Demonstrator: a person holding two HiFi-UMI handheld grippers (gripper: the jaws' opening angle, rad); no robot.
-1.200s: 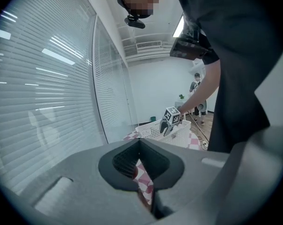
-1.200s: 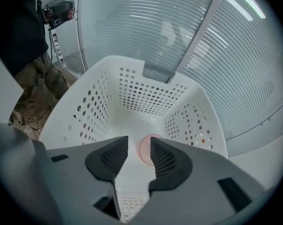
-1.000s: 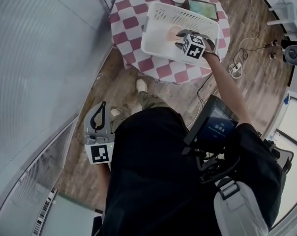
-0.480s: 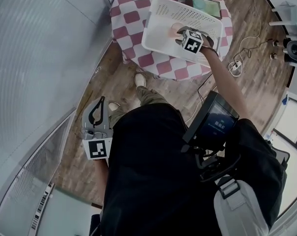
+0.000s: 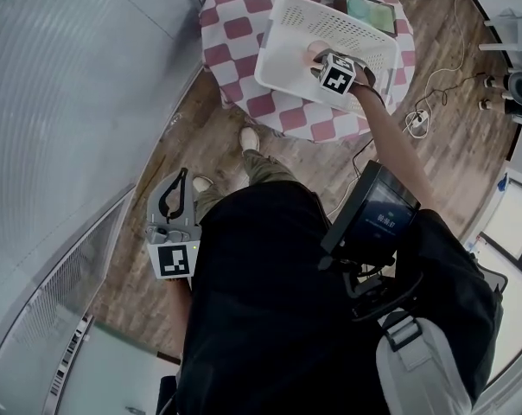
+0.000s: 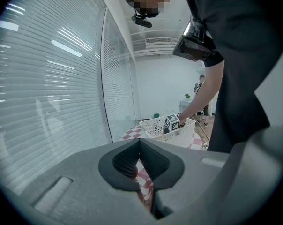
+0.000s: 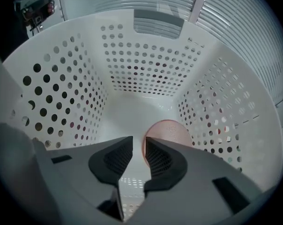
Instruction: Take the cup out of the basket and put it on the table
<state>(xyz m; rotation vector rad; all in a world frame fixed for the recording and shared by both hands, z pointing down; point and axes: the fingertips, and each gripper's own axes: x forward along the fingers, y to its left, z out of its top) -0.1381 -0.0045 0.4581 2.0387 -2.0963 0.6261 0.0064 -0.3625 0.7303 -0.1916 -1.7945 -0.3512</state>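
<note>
Your right gripper (image 7: 139,146) has just been closing around the cup (image 7: 172,130) rim, not yet pinching it; your left gripper (image 6: 140,149) is closed, empty.

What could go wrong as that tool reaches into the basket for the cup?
1. The right tool has just been closing its jaws, yet the cup sits mostly behind one jaw; they may pinch only its edge and drop it.
2. Nothing steadies the basket; the left tool hangs at the person's side, so the basket might lift or slide too.
</note>
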